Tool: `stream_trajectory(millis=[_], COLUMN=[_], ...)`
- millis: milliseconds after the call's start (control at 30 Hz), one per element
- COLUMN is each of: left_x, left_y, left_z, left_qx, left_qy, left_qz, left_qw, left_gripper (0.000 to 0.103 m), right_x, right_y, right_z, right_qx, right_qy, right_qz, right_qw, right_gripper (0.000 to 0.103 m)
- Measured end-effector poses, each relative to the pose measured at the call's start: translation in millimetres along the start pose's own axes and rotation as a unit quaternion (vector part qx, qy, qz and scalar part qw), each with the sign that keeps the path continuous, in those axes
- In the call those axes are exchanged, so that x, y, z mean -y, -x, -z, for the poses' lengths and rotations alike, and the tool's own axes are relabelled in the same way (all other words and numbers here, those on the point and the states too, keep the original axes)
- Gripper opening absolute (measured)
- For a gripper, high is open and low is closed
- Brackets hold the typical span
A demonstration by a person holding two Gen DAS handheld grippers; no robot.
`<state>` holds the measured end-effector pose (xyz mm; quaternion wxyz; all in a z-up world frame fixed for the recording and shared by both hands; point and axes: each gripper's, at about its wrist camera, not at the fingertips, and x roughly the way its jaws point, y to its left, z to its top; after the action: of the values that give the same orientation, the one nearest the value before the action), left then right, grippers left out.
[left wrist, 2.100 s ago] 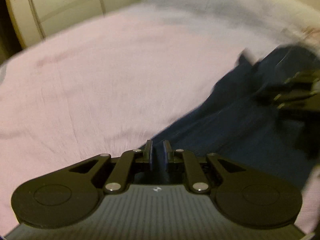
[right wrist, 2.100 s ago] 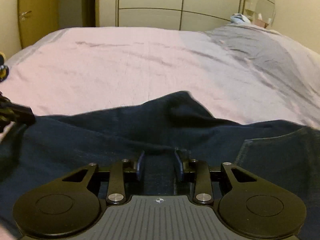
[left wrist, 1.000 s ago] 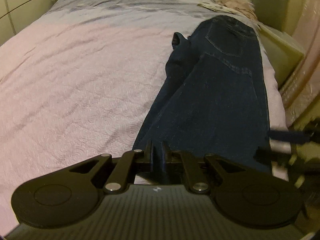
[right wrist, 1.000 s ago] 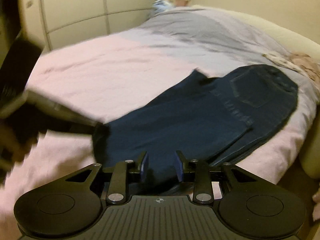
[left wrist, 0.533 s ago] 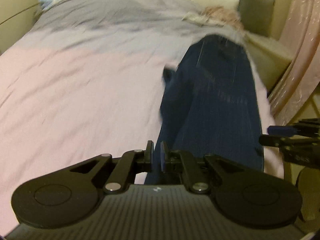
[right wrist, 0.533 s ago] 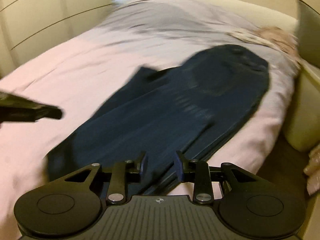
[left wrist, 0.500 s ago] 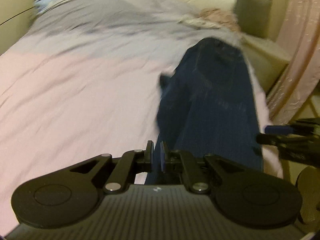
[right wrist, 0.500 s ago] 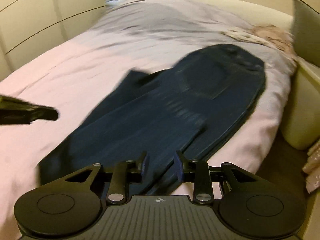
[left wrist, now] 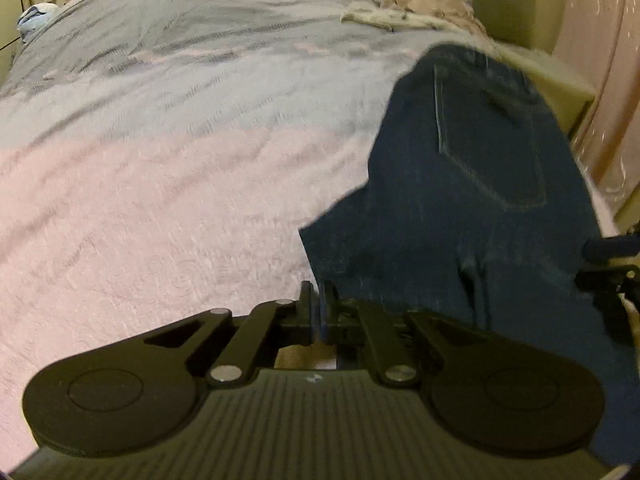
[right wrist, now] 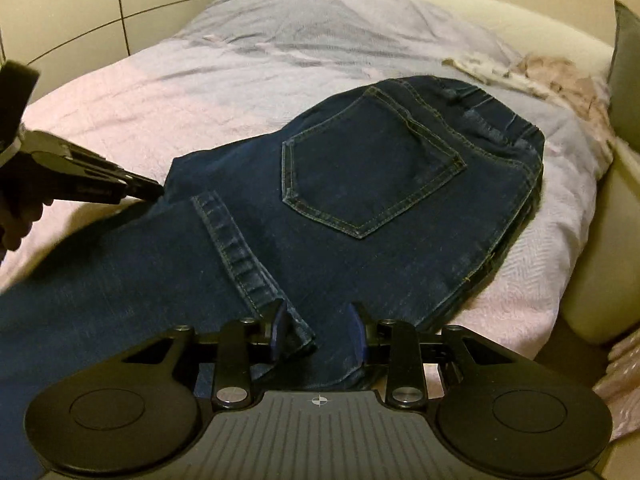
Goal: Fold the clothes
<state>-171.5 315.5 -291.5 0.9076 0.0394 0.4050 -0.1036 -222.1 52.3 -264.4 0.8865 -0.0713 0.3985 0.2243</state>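
Dark blue jeans [right wrist: 372, 176] lie back pocket up near the right edge of the bed, and in the left wrist view the jeans [left wrist: 480, 184] stretch away to the right. The leg ends, with a stitched hem [right wrist: 240, 256], are lifted over the thighs. My right gripper [right wrist: 318, 330] is shut on one hem corner, with bunched denim filling the gap between its pads. My left gripper [left wrist: 319, 308] is closing its last bit on a thin denim edge. From the right wrist, the left gripper [right wrist: 158, 191] pinches the other hem corner. At the right edge the right gripper [left wrist: 608, 256] shows.
A pink and grey bedspread [right wrist: 160, 92] covers the wide bed. A crumpled floral cloth [right wrist: 540, 72] and a grey cushion [right wrist: 628, 72] lie at the head end. The padded bed frame [right wrist: 600, 240] borders the jeans. A pink curtain [left wrist: 600, 60] hangs beyond; wardrobe doors [right wrist: 80, 8] stand far left.
Both grippers have travelled along the jeans toward the waist, carrying the leg ends with them. The back pocket is now much closer, and the legs lie doubled over the upper part.
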Motion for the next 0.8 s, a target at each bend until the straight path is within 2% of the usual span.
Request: stream_trajectory(millis=[133, 167, 267, 300, 367, 467, 500, 600, 633, 700, 800], left_x=[-2.7, -0.6, 3.0, 1.9, -3.9, -12.5, -13.2, -5.5, -3.8, -6.5, -9.5], left_y=[10.4, 1.5, -37.7, -44.6, -34.6, -11.9, -7.1, -21.3, -22.6, -6.3, 33.6], left_z=[-24.0, -26.7, -13.2, -10.2, -13.2, -17.1, -15.2, -2.3, 2.5, 2.9, 4.1], left_qx=[0.048, 0.042, 0.001, -0.001, 0.011, 0.034, 0.033, -0.034, -0.040, -0.033, -0.007], left_qy=[0.015, 0.006, -0.045, -0.039, -0.016, 0.013, 0.012, -0.047, -0.064, -0.037, 0.034], left_qz=[0.032, 0.036, 0.017, 0.016, 0.014, 0.013, 0.016, -0.019, -0.034, -0.040, -0.029], left_qw=[0.9982, 0.9985, 0.9988, 0.9991, 0.9997, 0.9992, 0.9992, 0.9981, 0.9966, 0.9980, 0.9990], left_gripper=[0.003, 0.003, 0.003, 0.003, 0.002, 0.002, 0.003, 0.003, 0.003, 0.003, 0.003], right_x=[20.9, 24.1, 32.4, 32.7, 30.2, 38.4, 41.8, 47.5, 46.3, 41.6, 34.3], right_y=[8.6, 3.3, -17.2, -19.7, -10.7, 6.3, 4.1, -11.8, -13.3, -2.4, 28.7], right_z=[-8.6, -8.5, -1.6, 0.2, -2.7, -4.3, -2.9, 7.1, 8.5, 0.4, -4.4], right_qx=[0.038, 0.034, 0.013, 0.009, 0.016, 0.040, 0.033, -0.005, -0.006, -0.007, 0.024], right_qy=[-0.043, -0.040, -0.019, -0.010, -0.003, -0.040, -0.044, -0.040, -0.034, -0.032, -0.054], right_qz=[0.022, 0.032, 0.049, 0.051, 0.060, 0.083, 0.088, 0.098, 0.101, 0.114, 0.111], right_qw=[0.998, 0.998, 0.999, 0.999, 0.998, 0.995, 0.995, 0.994, 0.994, 0.993, 0.992], right_gripper=[0.032, 0.032, 0.030, 0.030, 0.030, 0.030, 0.030, 0.030, 0.030, 0.030, 0.030])
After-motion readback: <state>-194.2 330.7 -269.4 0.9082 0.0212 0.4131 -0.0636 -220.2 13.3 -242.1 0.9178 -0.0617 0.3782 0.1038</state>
